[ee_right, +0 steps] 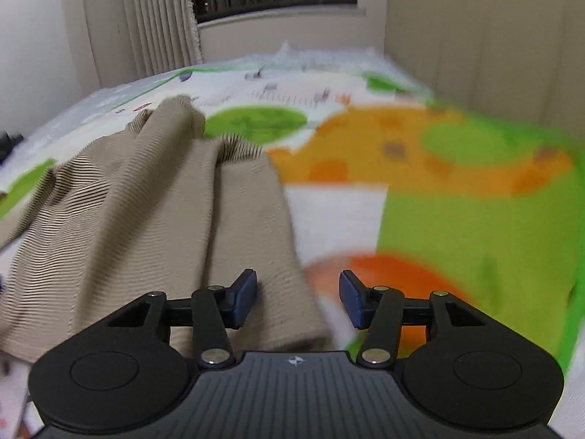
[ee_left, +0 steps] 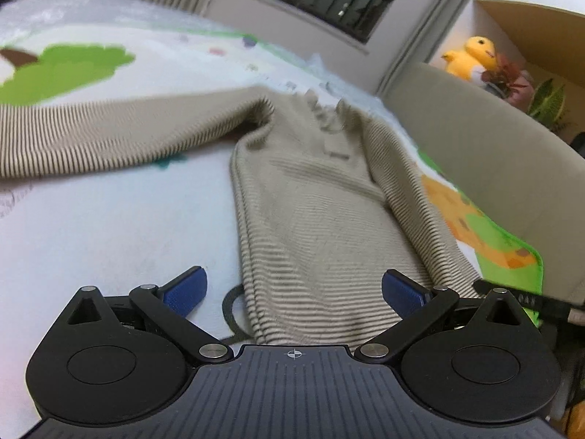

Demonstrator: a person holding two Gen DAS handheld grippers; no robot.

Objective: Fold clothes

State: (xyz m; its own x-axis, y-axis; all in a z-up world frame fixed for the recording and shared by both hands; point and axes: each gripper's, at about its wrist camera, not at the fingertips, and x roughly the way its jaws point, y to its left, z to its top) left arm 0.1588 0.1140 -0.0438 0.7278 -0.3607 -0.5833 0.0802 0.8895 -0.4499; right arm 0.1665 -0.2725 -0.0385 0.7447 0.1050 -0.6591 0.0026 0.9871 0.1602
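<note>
My left gripper (ee_left: 294, 294) is spread wide and holds nothing; the beige striped sweater (ee_left: 314, 219) lies directly ahead between its fingers, one sleeve stretching off to the left across the cartoon-print mat (ee_left: 109, 212). My right gripper (ee_right: 298, 300) is also released, with the sweater's hem (ee_right: 256, 292) under its left finger.

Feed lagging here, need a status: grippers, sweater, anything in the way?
Left gripper open, low over sweater hem. Right gripper open, at sweater's right edge, nothing held. Sweater spread on mat, unfolded. Nothing in the way.
</note>
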